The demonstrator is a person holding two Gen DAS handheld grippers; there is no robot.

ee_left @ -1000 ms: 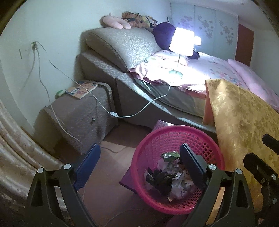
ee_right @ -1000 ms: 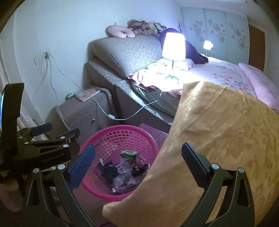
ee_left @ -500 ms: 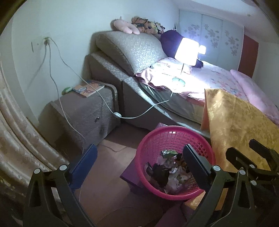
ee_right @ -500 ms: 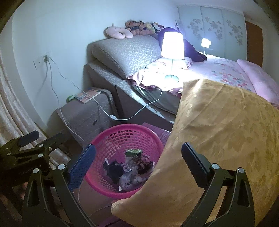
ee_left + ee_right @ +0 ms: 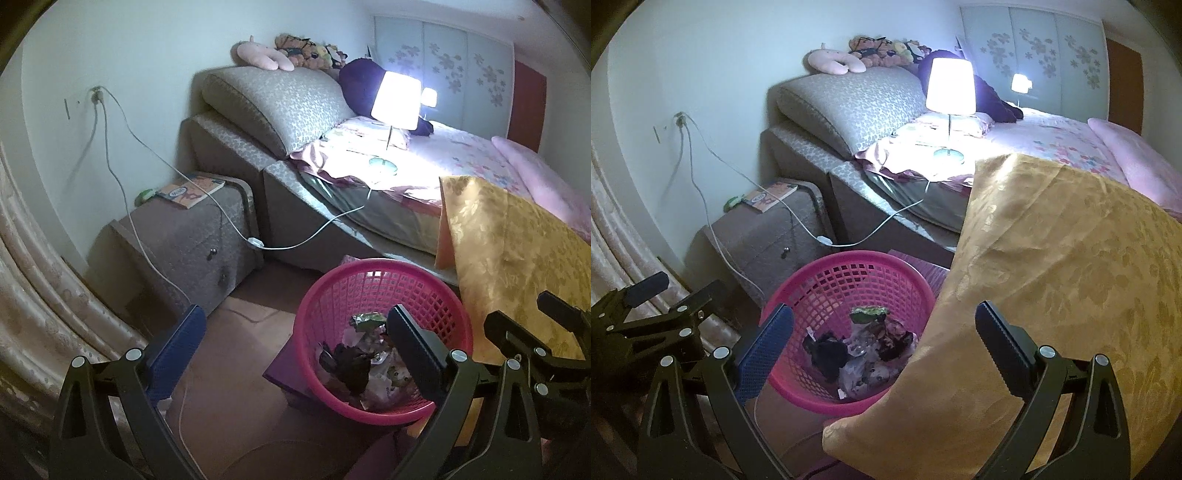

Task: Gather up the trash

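Pink basket on the floor by the bed already holds crumpled trash, both left gripper and right gripper fingers apart and empty, no loose trash visible left to collect.

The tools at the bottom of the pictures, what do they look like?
Each tool, left tool and right tool, is a black plastic frame with triangular cut-outs and silver round screws. Each has two flat fingers: one with a bumpy blue pad, one with a ridged black pad. No sleeves or cables are visible.
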